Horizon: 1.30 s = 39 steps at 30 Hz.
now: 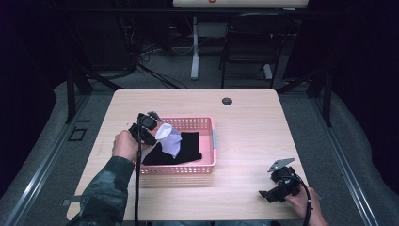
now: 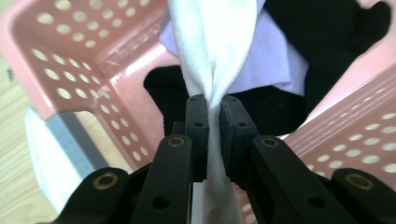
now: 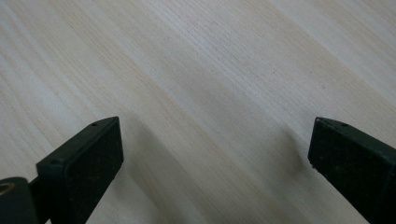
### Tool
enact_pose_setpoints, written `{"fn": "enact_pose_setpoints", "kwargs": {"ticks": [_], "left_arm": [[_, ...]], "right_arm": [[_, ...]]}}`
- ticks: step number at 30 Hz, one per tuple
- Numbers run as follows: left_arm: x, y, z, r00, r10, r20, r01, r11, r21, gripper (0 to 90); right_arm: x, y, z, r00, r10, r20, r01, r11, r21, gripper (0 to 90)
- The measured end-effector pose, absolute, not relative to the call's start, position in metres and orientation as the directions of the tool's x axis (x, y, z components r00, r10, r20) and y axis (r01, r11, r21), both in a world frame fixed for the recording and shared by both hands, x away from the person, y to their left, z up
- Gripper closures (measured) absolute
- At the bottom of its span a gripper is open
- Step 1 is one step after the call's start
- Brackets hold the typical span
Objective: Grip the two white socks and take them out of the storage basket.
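Note:
A pink perforated basket point(image 1: 209, 141) sits on the wooden table point(image 1: 244, 122), holding black cloth point(image 1: 188, 148), a pale lilac cloth point(image 1: 175, 141) and a white cloth point(image 1: 163, 131). My left gripper point(image 1: 153, 134) hangs over the basket's left end, shut on the white cloth point(image 2: 212, 51), which is pinched in a fold between its pads and lifted a little from the pile. In the left gripper view the lilac cloth point(image 2: 271, 60) and black cloth point(image 2: 327, 32) lie beneath it. My right gripper point(image 1: 264, 194) rests near the table's front right corner, jaws wide apart over bare wood point(image 3: 210, 93).
A small dark round grommet point(image 1: 227, 101) is set in the table near its far edge. Beyond the table stand a desk leg, a black chair and loose cables on the floor. Metal rails run along the floor on both sides.

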<state>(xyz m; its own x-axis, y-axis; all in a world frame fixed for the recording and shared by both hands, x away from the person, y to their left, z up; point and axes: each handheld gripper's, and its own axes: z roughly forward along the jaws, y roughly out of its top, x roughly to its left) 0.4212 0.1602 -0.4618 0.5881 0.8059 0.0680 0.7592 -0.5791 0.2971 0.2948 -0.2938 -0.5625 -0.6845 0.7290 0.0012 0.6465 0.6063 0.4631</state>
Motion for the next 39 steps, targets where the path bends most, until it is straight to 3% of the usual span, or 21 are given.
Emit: {"fn": "enact_pose_setpoints", "kwargs": {"ticks": [23, 39], "left_arm": [[0.411, 0.165, -0.398, 0.583, 0.802, 0.13, 0.718, -0.583, 0.381, 82.7], [0.404, 0.198, -0.367, 0.522, 0.837, 0.163, 0.727, -0.536, 0.429, 82.6]], "right_arm": [[0.294, -0.292, -0.562, -0.685, 0.728, 0.009, 0.646, 0.603, 0.468, 2.5], [0.292, -0.294, -0.562, -0.679, 0.734, 0.012, 0.655, 0.599, 0.461, 2.6]]}}
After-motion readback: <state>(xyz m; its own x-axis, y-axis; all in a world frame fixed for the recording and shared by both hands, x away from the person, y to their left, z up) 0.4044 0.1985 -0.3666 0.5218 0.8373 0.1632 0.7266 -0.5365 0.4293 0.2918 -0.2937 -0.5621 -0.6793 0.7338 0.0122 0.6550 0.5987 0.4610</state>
